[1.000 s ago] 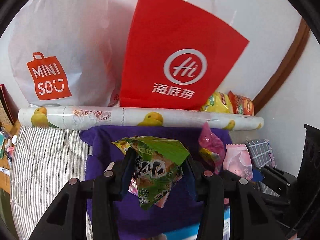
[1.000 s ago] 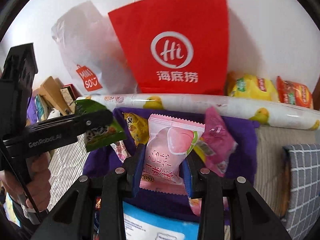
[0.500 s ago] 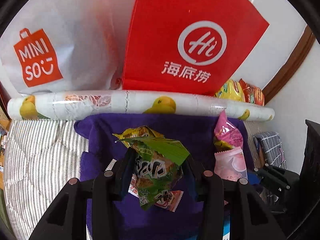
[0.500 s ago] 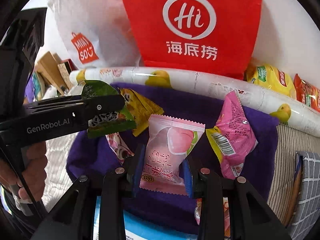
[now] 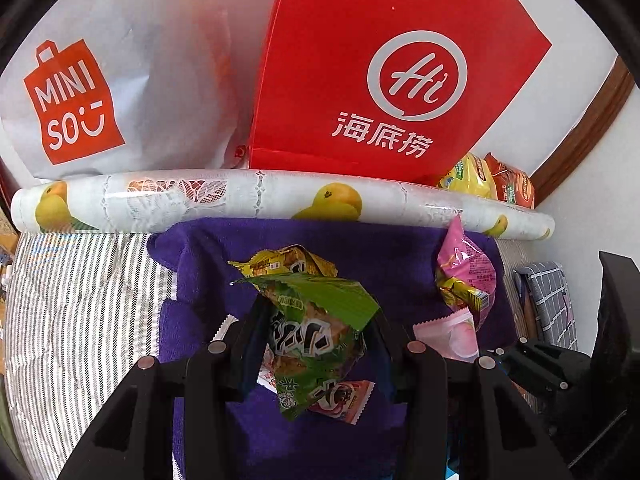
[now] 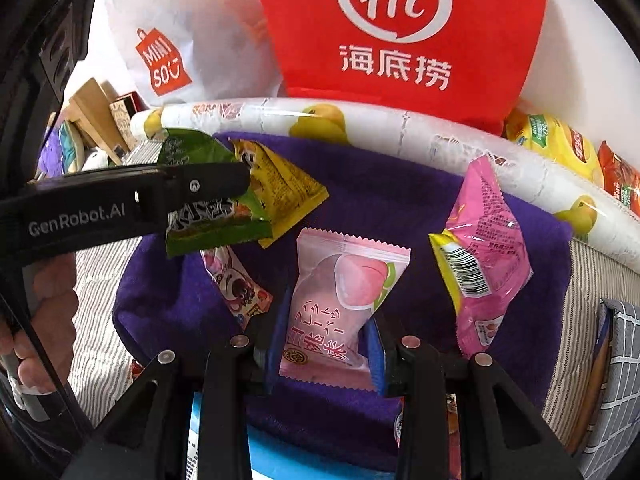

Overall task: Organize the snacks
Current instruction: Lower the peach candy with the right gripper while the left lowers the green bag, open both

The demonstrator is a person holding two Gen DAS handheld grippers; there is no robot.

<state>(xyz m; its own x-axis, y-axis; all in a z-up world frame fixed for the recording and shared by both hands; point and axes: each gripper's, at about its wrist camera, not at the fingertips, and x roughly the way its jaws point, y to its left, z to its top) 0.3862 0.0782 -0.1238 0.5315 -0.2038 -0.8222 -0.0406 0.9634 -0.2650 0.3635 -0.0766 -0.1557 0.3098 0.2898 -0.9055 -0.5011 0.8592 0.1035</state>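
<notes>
My left gripper is shut on a green snack packet and holds it above the purple towel. It shows from the side in the right wrist view with the green packet. My right gripper is shut on a pale pink peach packet, low over the towel. On the towel lie a yellow packet, a bright pink packet and a small pink bear packet.
A red Hi bag and a white Miniso bag stand against the wall behind a rolled fruit-print sheet. Yellow and red chip bags sit at the back right. Striped bedding lies left, a blue package underneath.
Both grippers have moved forward and lower toward the towel, each keeping its packet. The bags and the roll look nearer and larger.
</notes>
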